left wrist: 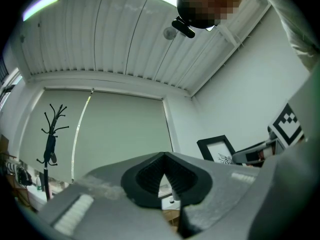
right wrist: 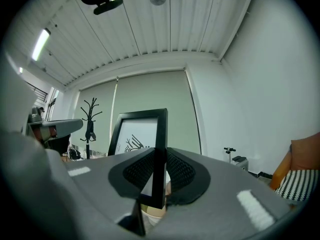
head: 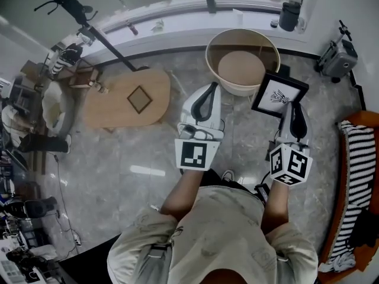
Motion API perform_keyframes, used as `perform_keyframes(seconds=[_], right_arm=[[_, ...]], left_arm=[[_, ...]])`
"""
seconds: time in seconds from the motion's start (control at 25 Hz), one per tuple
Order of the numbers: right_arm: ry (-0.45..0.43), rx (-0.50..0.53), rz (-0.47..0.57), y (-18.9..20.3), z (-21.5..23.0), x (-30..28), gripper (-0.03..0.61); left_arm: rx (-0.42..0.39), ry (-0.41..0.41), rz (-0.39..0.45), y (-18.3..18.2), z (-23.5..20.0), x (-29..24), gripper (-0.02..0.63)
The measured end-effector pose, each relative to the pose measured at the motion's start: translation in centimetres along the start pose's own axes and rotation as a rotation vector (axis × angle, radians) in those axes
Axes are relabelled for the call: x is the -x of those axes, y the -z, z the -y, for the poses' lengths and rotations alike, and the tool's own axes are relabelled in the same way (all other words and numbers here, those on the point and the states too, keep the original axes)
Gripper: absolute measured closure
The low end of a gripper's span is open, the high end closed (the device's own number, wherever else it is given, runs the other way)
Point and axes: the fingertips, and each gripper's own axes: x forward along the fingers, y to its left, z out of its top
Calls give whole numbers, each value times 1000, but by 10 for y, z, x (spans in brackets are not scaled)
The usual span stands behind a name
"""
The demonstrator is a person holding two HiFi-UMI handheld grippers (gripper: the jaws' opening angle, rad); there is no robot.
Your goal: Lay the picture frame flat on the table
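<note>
The right gripper [head: 292, 106] had the picture frame [head: 279, 93] pinched by one side edge, pads clamped on the black moulding on either side; in the right gripper view the frame [right wrist: 136, 134] stood upright between the jaws of that gripper [right wrist: 159, 153], its print facing the person. It hung in the air over the marble floor, near the rim of the round beige table [head: 209, 57] but not on it; the low wooden table [head: 112, 108] sat well apart to the left. The left gripper [head: 208, 89] was empty, jaws pressed together at the tips [left wrist: 163, 156]. This looked like the carry step, nothing laid down yet. Next, by my reading: bring the frame over a tabletop, tip it back-side down, lower until it rests flat, then part the jaws; which table was meant, I couldn't tell.
</note>
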Motion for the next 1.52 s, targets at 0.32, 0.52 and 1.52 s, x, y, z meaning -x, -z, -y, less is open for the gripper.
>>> perform_keyframes(seconds=[0.32, 0.52, 1.52], right_arm=[[-3, 11, -13, 10, -5, -27, 508], [-4, 24, -18, 13, -19, -59, 508], [-46, 94, -43, 27, -113, -240, 508]], left_arm=[[5, -12, -8, 16, -18, -16, 611], [20, -23, -9, 28, -45, -34, 611], [35, -69, -19, 89, -202, -133, 611]])
